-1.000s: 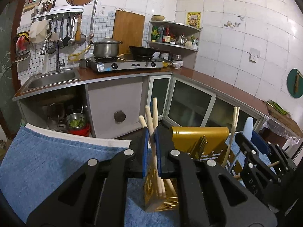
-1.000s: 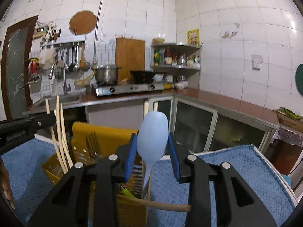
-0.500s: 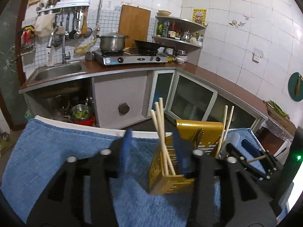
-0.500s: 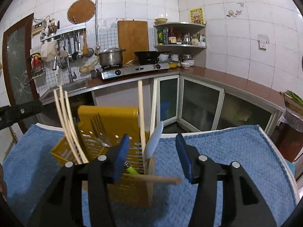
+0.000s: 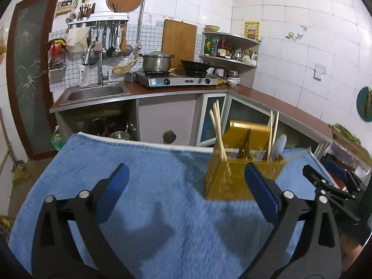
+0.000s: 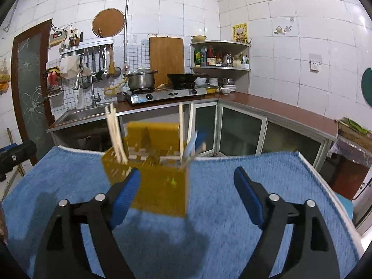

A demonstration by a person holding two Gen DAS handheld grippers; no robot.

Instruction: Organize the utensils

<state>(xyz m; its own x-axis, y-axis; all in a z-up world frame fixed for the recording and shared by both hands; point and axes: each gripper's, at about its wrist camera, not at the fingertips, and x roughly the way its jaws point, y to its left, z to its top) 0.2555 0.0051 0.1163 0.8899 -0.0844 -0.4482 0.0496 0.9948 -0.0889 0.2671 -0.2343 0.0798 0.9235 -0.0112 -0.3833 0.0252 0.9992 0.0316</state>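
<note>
- as the yellow holder (image 6: 160, 186) stands upright near the middle of the blue towel (image 6: 255, 232), it already carries a bunch of chopsticks (image 6: 115, 134) in its left end, two more sticks (image 6: 181, 125) and a pale blue spoon (image 6: 191, 143) in its right end, and a fork, blurred, in between.
- left gripper (image 5: 186, 194): jaws have just been opening and stand spread wide with nothing between them; only towel shows in the gap, and the holder lies ahead and to its right.
- right gripper (image 6: 187, 194): jaws have likewise just been opening and are released and empty; the holder sits ahead, partly behind the left blue pad (image 6: 125, 191).
- step in hand, as a judgement: both tools have let go of their utensils into the holder and sit clear of it, so this placing step looks finished.
- next move, as a judgement: no loose utensil shows on the towel in either view, so any further piece must first be found outside these views; otherwise the task appears close to done.
- surroundings: a tiled kitchen with sink (image 5: 95, 93), stove (image 5: 176, 81) and corner shelf (image 5: 230, 60) lies behind.
</note>
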